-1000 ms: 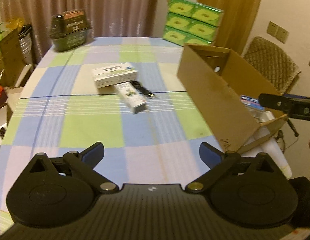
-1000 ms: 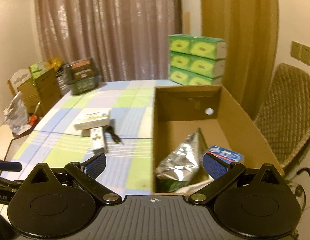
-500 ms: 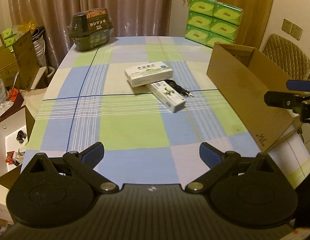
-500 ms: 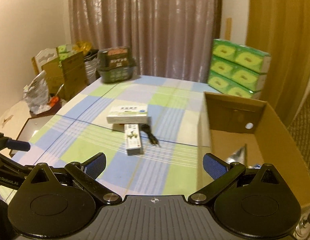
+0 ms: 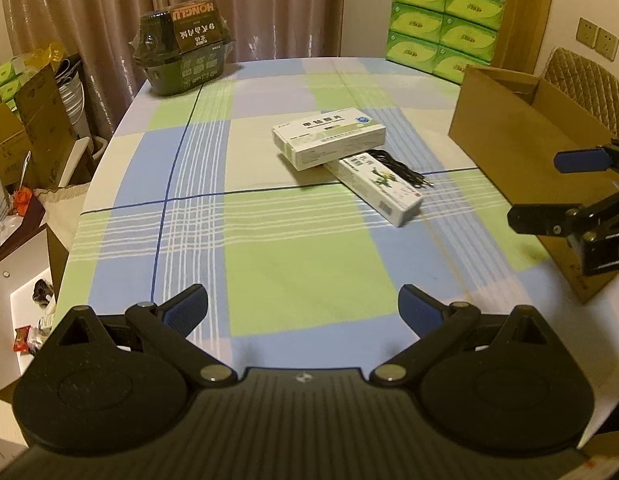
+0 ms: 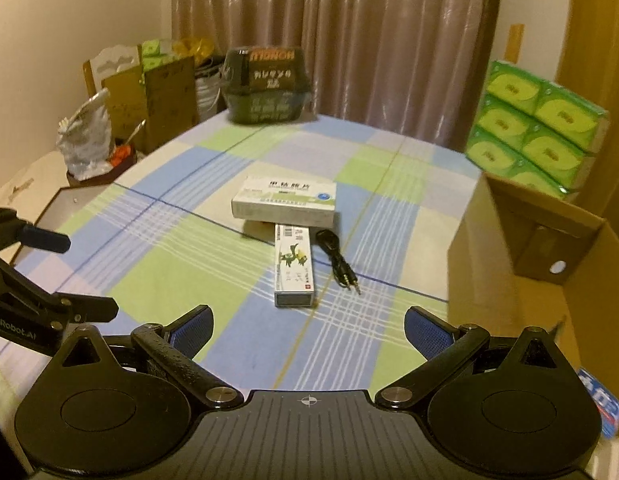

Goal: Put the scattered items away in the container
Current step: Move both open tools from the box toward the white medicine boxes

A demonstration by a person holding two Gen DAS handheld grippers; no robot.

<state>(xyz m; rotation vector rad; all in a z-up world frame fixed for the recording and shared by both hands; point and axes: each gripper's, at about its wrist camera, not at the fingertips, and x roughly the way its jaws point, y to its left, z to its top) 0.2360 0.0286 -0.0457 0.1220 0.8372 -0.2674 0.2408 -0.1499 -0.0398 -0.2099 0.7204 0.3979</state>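
boxes [image 6: 284,201] and cable [image 6: 336,258] lie mid-worktop [image 5: 269,264]; both grippers' fingers released, empty. advise lifting upper box first, then carton [image 6: 521,280].

Both wrist views look forward and down across the table [image 5: 269,248] from its near edge, the left one from further left. Both take in the two boxes [image 5: 329,136] [image 6: 285,200] mid-table, and each sees the other gripper at its edge

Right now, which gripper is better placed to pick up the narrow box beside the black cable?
Right, probably. The right gripper is open, facing the narrow box, with the cardboard box on its side; the open left gripper sits farther away.
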